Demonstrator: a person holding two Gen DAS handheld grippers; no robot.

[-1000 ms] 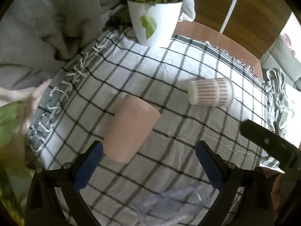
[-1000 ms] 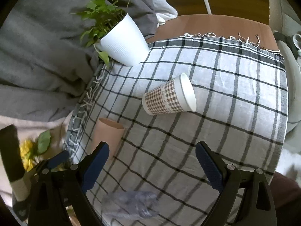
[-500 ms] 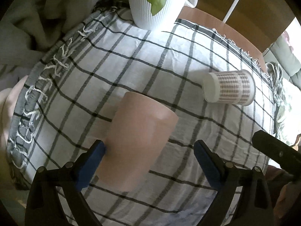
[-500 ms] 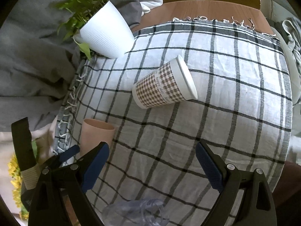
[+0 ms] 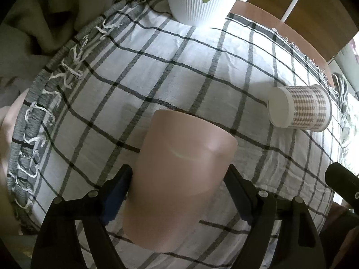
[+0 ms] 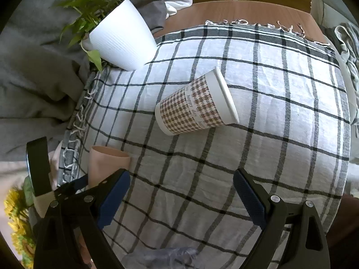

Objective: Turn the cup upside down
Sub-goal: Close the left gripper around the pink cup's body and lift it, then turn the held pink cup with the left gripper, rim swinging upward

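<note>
A plain pink cup stands on the checked cloth, right between the blue pads of my left gripper. The pads sit against both of its sides. It also shows at the lower left of the right wrist view, with the left gripper's finger beside it. A paper cup with a brown houndstooth pattern lies on its side mid-table; it also shows in the left wrist view. My right gripper is open and empty, hovering over the cloth in front of the paper cup.
A white ribbed plant pot with green leaves stands at the back left corner. Grey bedding lies beyond the cloth's fringed left edge. Crumpled clear plastic lies near the front. Bare wooden tabletop shows at the back.
My left gripper has moved forward and down onto the pink cup and its fingers have closed in on the cup's sides. My right gripper has drifted slightly nearer the paper cup.
</note>
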